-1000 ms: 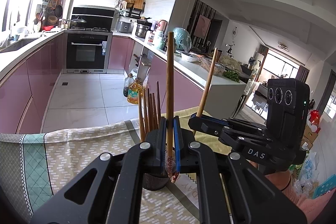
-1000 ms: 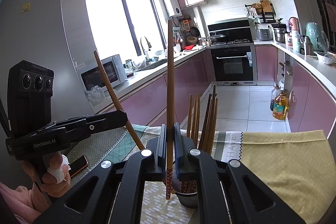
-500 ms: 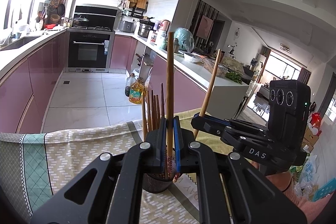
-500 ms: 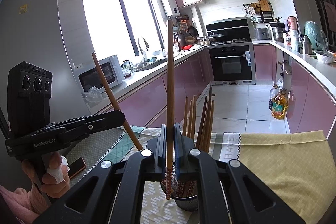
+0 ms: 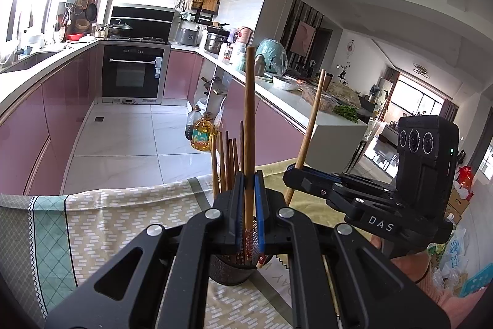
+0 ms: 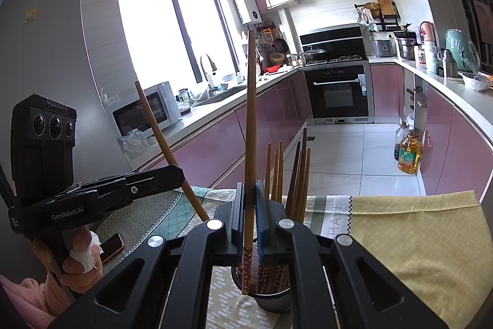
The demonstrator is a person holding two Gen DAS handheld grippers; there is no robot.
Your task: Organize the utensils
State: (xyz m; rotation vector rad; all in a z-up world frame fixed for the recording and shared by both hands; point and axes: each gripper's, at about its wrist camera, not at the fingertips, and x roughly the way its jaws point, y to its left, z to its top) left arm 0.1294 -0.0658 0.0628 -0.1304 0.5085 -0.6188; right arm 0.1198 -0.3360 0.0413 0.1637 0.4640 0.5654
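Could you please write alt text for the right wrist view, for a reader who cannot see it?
The right gripper, shut on an upright wooden chopstick, holds its patterned lower end at a dark mesh holder of chopsticks on a patterned tablecloth. At left, the left gripper grips another chopstick, tilted. A pink-cabinet kitchen lies behind.

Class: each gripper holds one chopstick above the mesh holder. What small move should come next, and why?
Probably lower the right gripper a little: its chopstick stands upright with its patterned tip just over the holder, where other chopsticks already stand.
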